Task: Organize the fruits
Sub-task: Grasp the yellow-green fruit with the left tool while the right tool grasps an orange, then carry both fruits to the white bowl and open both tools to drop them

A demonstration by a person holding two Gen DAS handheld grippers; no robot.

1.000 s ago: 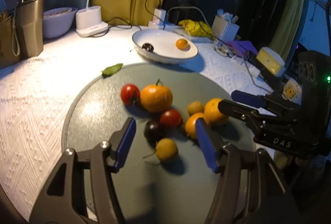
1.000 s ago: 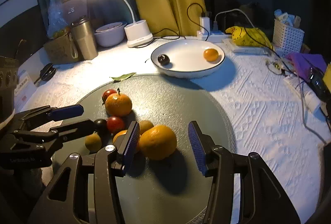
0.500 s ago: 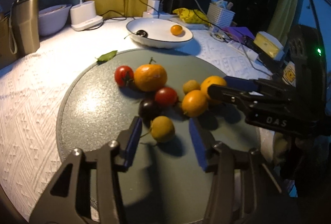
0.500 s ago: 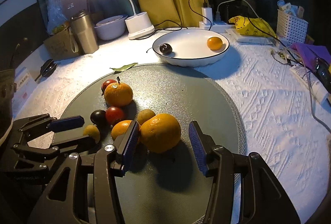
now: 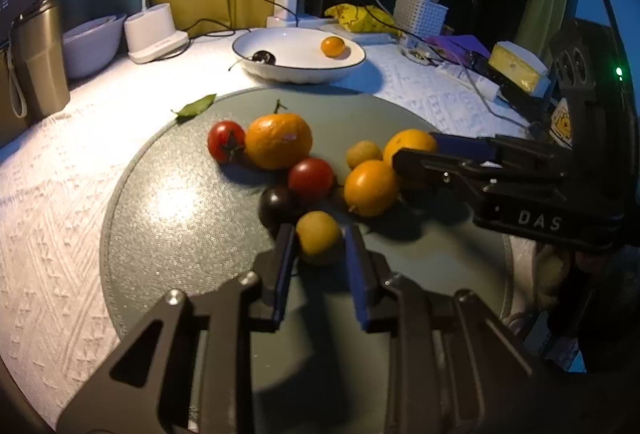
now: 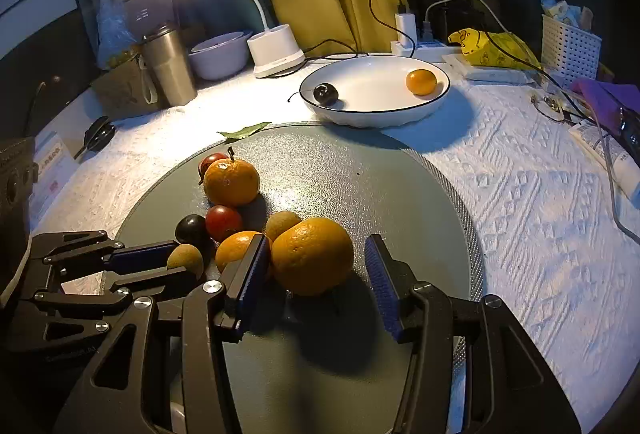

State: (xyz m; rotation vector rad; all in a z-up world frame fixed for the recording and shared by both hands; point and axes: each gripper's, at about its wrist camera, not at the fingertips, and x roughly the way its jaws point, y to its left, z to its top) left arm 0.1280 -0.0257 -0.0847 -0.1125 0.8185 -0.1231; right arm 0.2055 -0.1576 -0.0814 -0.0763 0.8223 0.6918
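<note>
The small yellow-green fruit (image 5: 319, 237) sits right between the left gripper (image 5: 320, 246) pads, which look closed in against its sides. It's round and dull-skinned, on the grey round mat (image 5: 180, 218), just in front of the dark cherry (image 5: 275, 202). The big orange (image 6: 313, 254) sits between the right gripper (image 6: 318, 264) fingers, touching one pad; jaws wide apart. White bowl (image 6: 360, 113) is beyond the mat.
</note>
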